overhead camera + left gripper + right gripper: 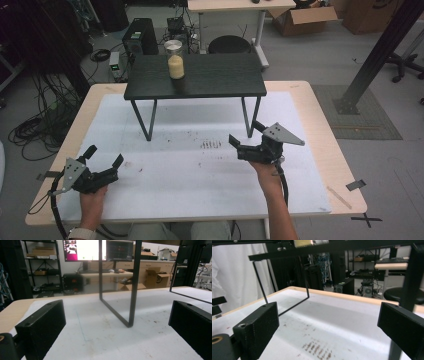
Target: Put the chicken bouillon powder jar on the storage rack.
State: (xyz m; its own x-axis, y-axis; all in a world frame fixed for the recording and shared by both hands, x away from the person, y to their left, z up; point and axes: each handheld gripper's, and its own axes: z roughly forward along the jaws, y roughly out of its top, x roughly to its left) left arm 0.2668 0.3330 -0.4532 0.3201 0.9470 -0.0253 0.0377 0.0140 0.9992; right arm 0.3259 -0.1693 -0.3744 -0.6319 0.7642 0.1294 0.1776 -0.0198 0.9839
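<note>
Grippers are sitting low over the white mat (pixel 200 170) on the near part of the pale wooden table (pixel 320 115), each held in one of the person's hands. Starting at the left of the high view, the left gripper (pixel 105 157) is hovering near the mat's near left corner, its jaws spread wide with nothing between them; its cable is trailing off the table edge by the person's left hand (pixel 92 197). In the left gripper view, the left gripper (pixel 117 322) is facing the closest leg (pixel 133 282) of the small black stand, with bare mat lying between the jaws.

Moving toward the middle, the small black stand (pixel 195 75) is standing on the far half of the mat, and the jar (pixel 175 60), filled with something pale yellow and capped by a light lid, is resting upright on its top, left of centre and well apart from both grippers.

Farther right, the right gripper (pixel 245 132) is hanging just in front of the stand's right leg, jaws also spread and holding nothing, with the right hand (pixel 267 172) gripping it from behind. In the right gripper view, the right gripper (pixel 328 325) is looking under the stand top across a stained patch of mat.
</note>
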